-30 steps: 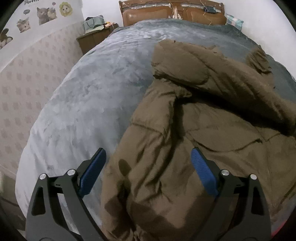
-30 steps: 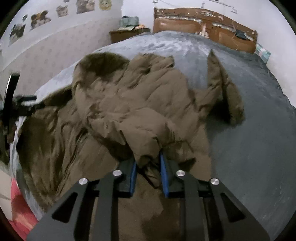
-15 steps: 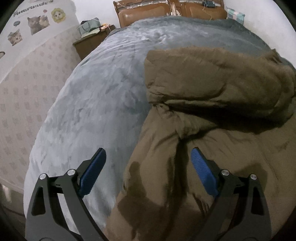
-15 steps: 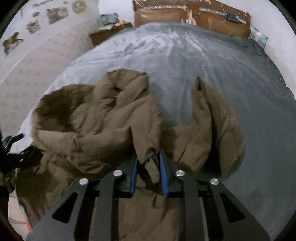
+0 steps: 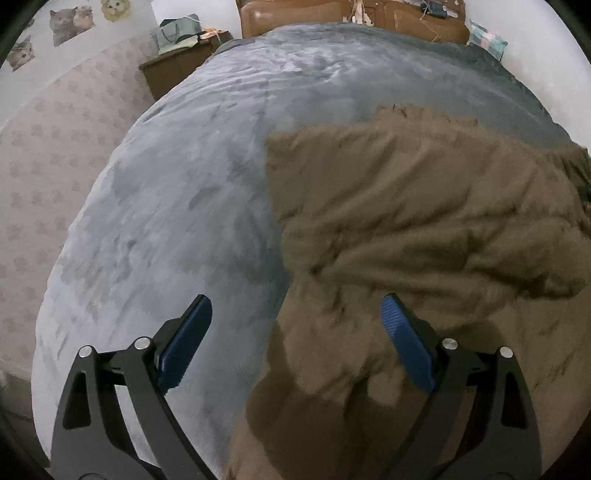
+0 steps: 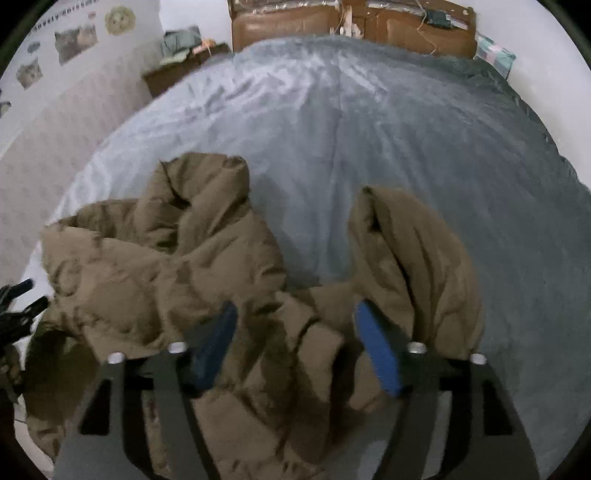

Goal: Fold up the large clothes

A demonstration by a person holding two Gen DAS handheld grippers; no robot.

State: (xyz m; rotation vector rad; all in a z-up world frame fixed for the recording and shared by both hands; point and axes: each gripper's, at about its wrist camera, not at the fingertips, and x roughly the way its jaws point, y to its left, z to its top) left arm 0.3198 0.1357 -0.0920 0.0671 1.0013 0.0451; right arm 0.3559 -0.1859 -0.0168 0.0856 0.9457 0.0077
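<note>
Both tools are hanging released: my right tool (image 6: pixel 295 332), jaws just opening, is letting go of the brown puffer jacket (image 6: pixel 166 280) lying near the bed's (image 6: pixel 369 129) foot edge; my left tool (image 5: pixel 295 332) is hovering empty.

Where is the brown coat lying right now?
The brown coat lies crumpled on the grey bed cover at the foot end, far from the headboard. In the left wrist view it fills the right side.

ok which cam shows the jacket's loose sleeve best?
Right wrist: the sleeve lies whole on the grey blanket, set apart from the bunched body of the brown jacket. Left wrist shows only that body; no separate sleeve can be made out.
</note>
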